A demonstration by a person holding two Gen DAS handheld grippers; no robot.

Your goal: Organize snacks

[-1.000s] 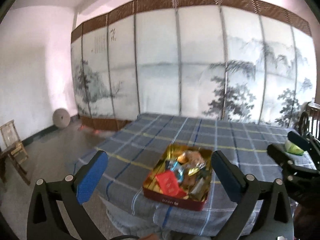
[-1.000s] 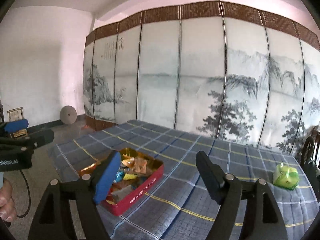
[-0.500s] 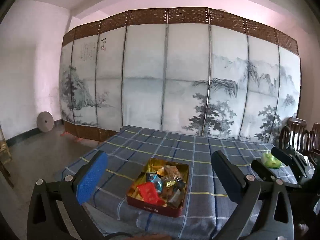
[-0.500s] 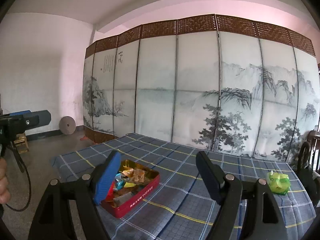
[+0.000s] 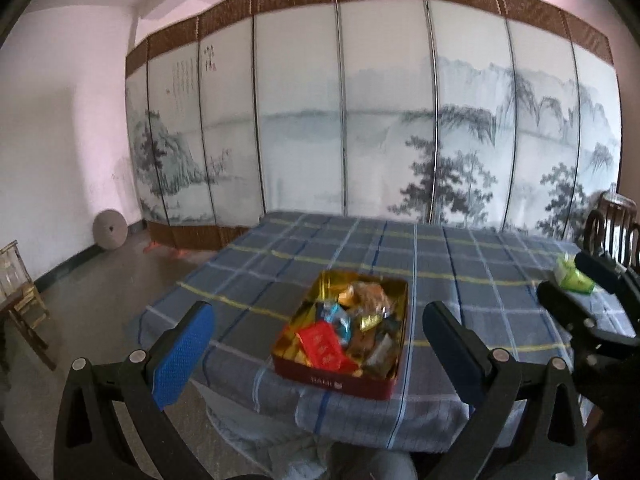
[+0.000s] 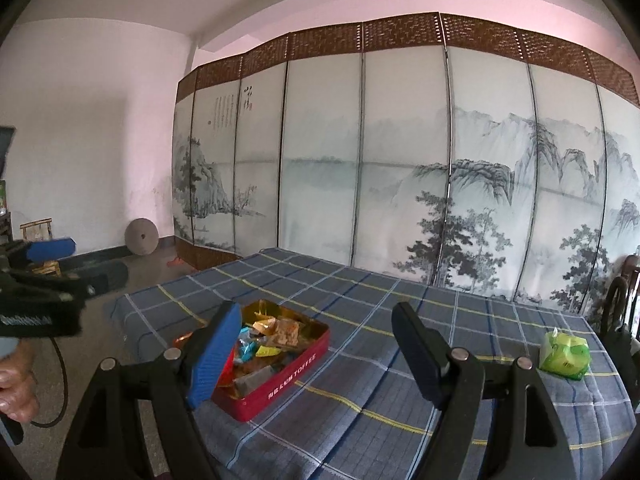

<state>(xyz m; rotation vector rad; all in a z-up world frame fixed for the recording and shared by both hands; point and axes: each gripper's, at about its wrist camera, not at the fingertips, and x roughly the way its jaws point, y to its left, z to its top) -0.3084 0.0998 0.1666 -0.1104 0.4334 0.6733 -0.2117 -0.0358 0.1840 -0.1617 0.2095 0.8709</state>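
Observation:
A red toffee tin (image 5: 340, 380) full of mixed wrapped snacks, with a red packet (image 5: 324, 346) on top, sits near the front edge of the blue plaid table. My left gripper (image 5: 318, 312) is open and empty, held short of the tin and above it. In the right wrist view the tin (image 6: 280, 384) lies at lower left, partly behind the blue pad (image 6: 212, 356). My right gripper (image 6: 318, 312) is open and empty, above the cloth to the right of the tin. A green snack packet (image 6: 564, 352) lies alone at the table's far right.
The plaid cloth (image 6: 400, 400) covers the whole table. A painted folding screen (image 5: 360, 140) stands right behind it. Dark wooden chairs (image 5: 612, 232) are at the right end, and a small wooden chair (image 5: 20, 292) and a round stone disc (image 5: 110, 229) stand at the left wall.
The left gripper drew back from the tin half a second ago and has come close to it again. The right gripper's view has shifted only slightly. Both stay open.

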